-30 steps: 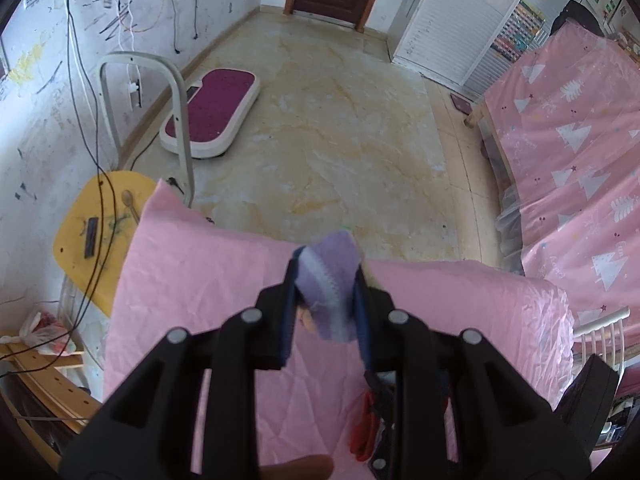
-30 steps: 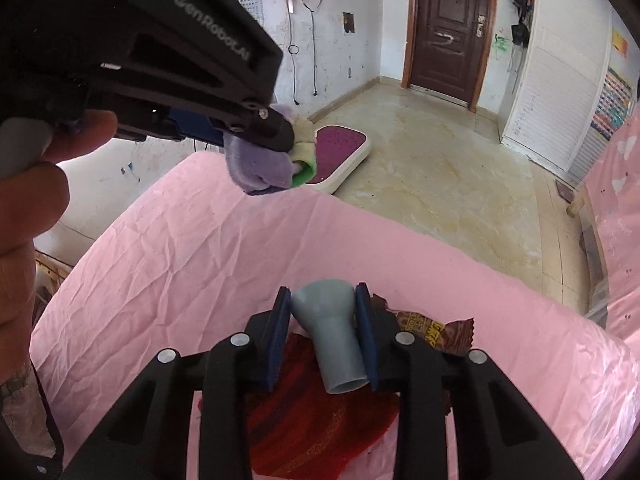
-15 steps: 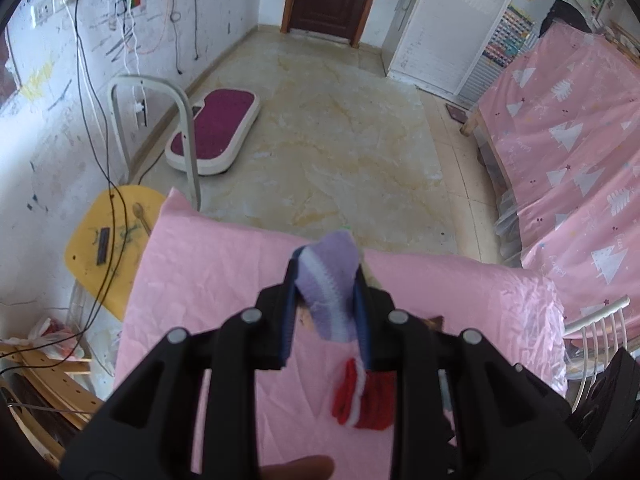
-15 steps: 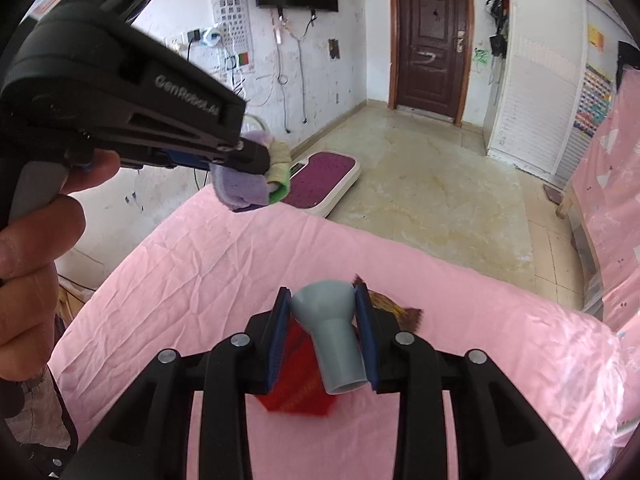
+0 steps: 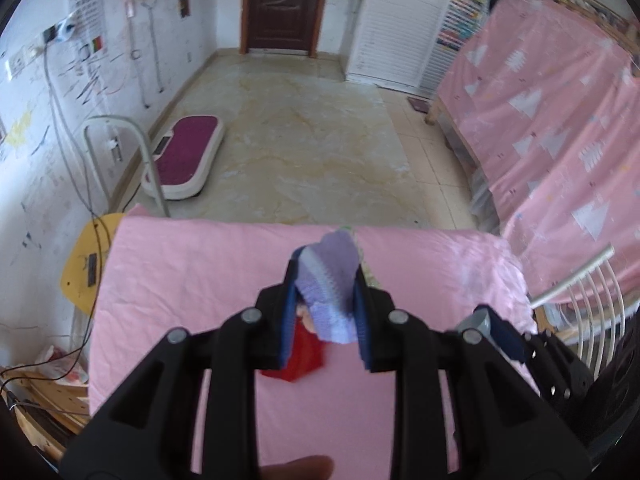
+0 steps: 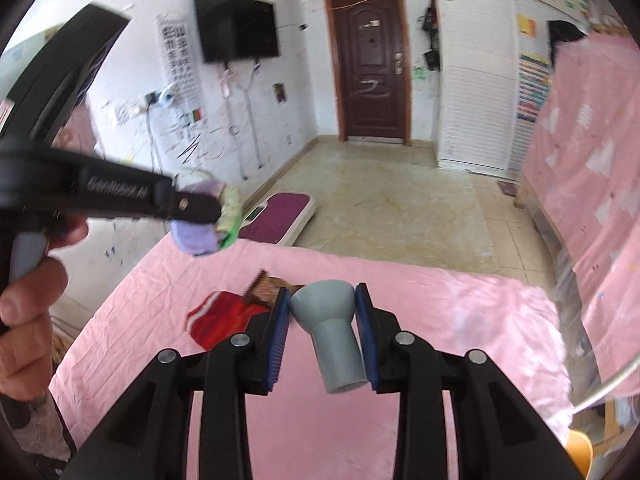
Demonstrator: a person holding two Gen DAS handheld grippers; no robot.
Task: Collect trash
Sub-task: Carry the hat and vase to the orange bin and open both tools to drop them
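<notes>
Both grippers have risen above the pink bedspread [image 5: 192, 280], so keep your left gripper [image 5: 326, 300] clamped on the purple knit cloth [image 5: 328, 280] and your right gripper [image 6: 322, 332] tight around the grey funnel-shaped piece [image 6: 332, 332], leaving the red wrapper [image 6: 228, 320] for later.

White lettering reading "GenRobot.AI", blurred by motion, stands on the black side of the left gripper [image 6: 192, 208]. An eye chart [image 6: 179, 60] hangs beside the television [image 6: 236, 26]; its rows of symbols are too small to read.
</notes>
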